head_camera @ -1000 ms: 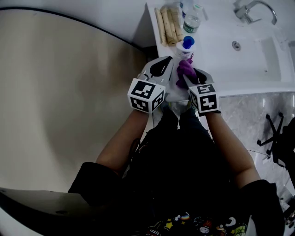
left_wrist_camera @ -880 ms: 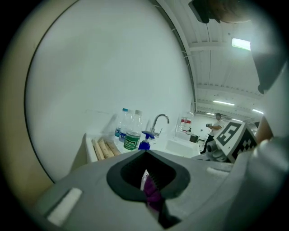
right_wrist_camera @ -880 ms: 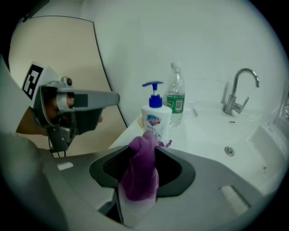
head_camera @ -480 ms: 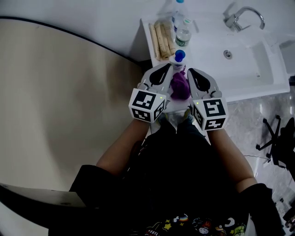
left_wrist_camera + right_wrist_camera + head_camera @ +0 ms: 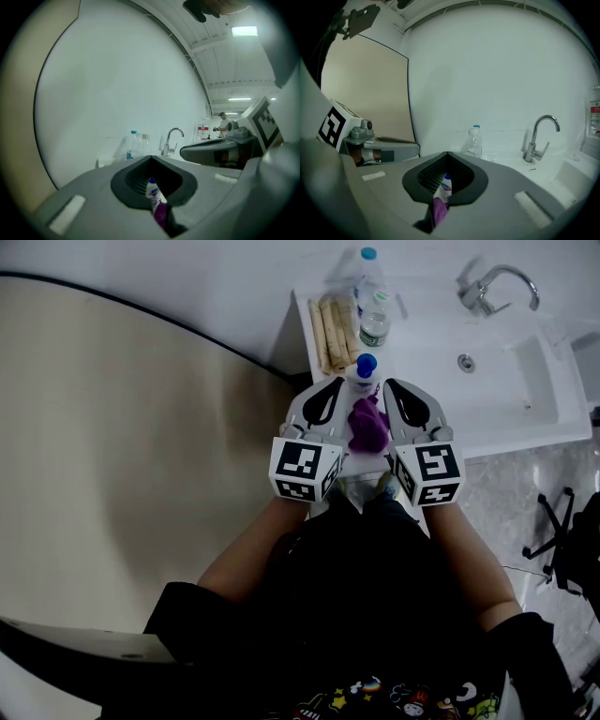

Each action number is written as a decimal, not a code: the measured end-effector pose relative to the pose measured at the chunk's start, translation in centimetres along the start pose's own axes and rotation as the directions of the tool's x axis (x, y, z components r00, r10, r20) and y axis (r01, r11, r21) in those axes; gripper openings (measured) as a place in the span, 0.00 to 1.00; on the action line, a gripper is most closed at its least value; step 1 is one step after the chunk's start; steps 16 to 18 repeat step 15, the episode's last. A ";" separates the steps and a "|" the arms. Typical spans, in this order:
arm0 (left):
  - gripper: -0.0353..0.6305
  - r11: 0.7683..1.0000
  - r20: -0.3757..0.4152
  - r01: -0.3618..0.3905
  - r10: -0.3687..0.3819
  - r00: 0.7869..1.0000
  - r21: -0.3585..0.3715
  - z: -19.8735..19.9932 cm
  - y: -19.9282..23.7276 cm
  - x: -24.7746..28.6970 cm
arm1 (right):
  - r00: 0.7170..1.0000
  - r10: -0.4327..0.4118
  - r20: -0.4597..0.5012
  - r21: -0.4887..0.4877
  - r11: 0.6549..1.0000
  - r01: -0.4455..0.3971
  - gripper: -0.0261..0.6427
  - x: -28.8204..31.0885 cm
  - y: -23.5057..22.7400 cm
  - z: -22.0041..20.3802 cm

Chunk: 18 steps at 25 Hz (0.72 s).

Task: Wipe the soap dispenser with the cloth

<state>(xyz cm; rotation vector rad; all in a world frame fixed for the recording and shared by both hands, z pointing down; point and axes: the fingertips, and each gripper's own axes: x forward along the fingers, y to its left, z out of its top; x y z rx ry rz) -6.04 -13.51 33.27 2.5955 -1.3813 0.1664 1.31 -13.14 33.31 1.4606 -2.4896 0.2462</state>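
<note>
The right gripper has just closed its fingers on the cloth. The left gripper has its fingers together too. Wiping the soap dispenser can start.

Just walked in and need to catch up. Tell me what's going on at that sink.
A person stands at the counter beside the sink with a two-jaw tool in each hand, both aimed at the blue-capped soap dispenser. The right tool is shut on the purple cloth, which hangs between the two tools, close to the dispenser. The left tool is closed too; whether it pinches the dispenser is unclear. Two water bottles stand further back.
</note>
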 end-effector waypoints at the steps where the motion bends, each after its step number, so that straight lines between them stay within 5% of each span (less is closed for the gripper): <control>1: 0.05 1.000 -0.002 -0.003 0.003 1.000 -0.002 0.0 0.0 0.0 | 1.000 0.003 0.001 -0.001 1.000 -0.003 0.07 0.0 0.0 0.1; 18: 0.05 0.999 -0.030 -0.018 0.017 0.999 -0.033 -1.1 0.3 0.2 | 1.000 0.002 -0.005 -0.010 1.000 -0.002 0.07 0.1 -0.2 -0.4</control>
